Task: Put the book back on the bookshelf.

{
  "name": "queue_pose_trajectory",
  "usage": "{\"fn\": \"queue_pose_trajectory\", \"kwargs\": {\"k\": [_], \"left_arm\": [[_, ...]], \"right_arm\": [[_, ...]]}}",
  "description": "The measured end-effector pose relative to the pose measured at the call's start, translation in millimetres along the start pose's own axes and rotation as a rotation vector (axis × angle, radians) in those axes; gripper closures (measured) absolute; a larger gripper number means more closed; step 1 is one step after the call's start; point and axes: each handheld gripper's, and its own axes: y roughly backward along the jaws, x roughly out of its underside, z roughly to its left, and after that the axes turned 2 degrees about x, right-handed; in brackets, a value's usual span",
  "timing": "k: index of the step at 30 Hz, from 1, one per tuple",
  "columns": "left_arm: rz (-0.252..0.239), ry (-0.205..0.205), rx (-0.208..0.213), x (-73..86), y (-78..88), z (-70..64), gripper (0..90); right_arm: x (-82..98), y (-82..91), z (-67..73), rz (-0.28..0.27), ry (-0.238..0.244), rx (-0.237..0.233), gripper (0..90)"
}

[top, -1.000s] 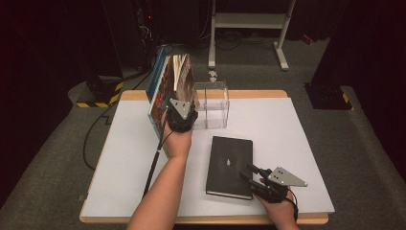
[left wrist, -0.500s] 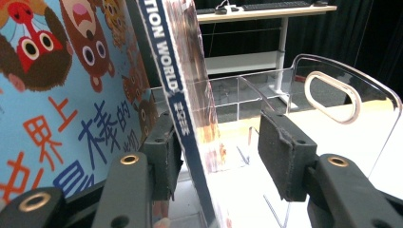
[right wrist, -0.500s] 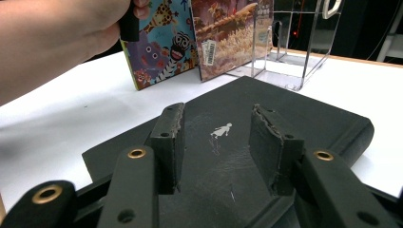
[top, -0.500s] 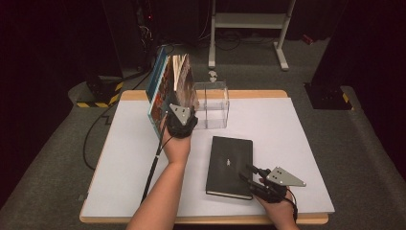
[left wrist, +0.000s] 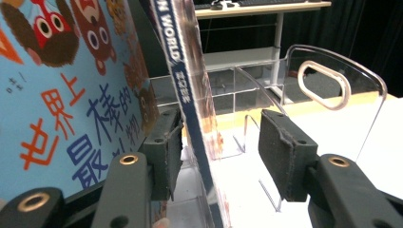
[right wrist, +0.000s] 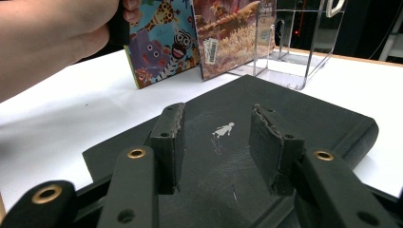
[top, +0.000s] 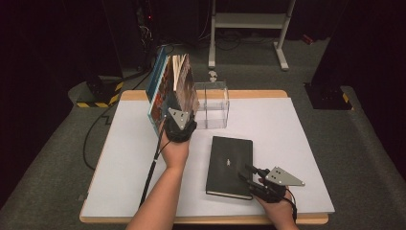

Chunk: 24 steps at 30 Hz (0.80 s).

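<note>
1. Picture books (top: 165, 91) stand leaning near the table's (top: 124, 163) far left corner, against the left side of a clear rack (top: 214, 103). In the left gripper view the blue cover (left wrist: 62, 95) leans away to the left and a book with a blue spine (left wrist: 183, 80) stands between the jaws.

2. The left gripper (top: 178, 125) sits at the near, lower edge of those books. Its jaws are about half open: the left pad (left wrist: 166, 152) lies against or just beside the spine book, the right pad (left wrist: 285, 156) is clear of it, so nothing is clamped yet.

3. The step looks like steadying or shifting the books toward the rack. To do it well, close squarely on the spine, low down, and keep the lean under control so the outer book does not topple left off the edge.

4. Slide the book upright into a rack slot; avoid pushing the light rack toward the far edge.

5. A black notebook (top: 230, 165) lies flat near the table's near edge, right of centre.

6. The right gripper (top: 253, 179) rests over the notebook's near right corner, jaws partly open above the cover (right wrist: 223, 133), gripping nothing. Leave it there, out of the left hand's path.
</note>
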Motion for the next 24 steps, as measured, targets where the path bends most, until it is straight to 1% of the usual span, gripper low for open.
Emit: {"fn": "queue_pose_trajectory", "kwargs": {"k": [1,7,11,13,16,17,19,21,23,24], "left_arm": [[0.002,-0.006,-0.001,0.0,1.3,0.5,50.0],[-0.007,0.007,0.007,-0.7,9.1,2.6,49.4],[-0.007,0.002,0.009,-0.1,14.4,4.0,48.2],[-0.005,0.008,0.014,0.5,16.5,3.9,47.7],[-0.001,0.005,0.033,2.0,21.1,0.8,46.4],[0.001,0.0,0.035,2.5,22.2,0.1,46.3],[0.0,0.006,0.038,3.2,24.0,-0.6,46.2],[0.005,0.001,0.041,3.4,26.0,-0.8,46.0],[0.004,0.008,0.047,2.8,27.9,-2.3,45.5],[0.001,0.004,0.051,2.4,29.3,-3.0,44.9]], "right_arm": [[0.1,-0.1,0.0,0.0,0.001,0.0,56.0],[0.2,-0.1,0.1,0.001,0.004,0.001,56.0],[0.4,-0.2,0.1,0.002,0.005,0.0,56.0],[0.4,-0.3,0.3,0.002,0.006,0.0,56.0],[0.6,-0.5,0.2,0.004,0.006,0.0,55.9],[0.6,-0.7,0.2,0.004,0.006,0.0,55.9],[0.6,-0.7,0.3,0.004,0.006,0.0,55.9],[0.6,-0.5,0.4,0.004,0.006,0.0,55.9],[0.7,-0.5,0.2,0.004,0.006,0.0,55.9],[0.8,-0.6,0.0,0.004,0.006,0.0,55.9]]}}
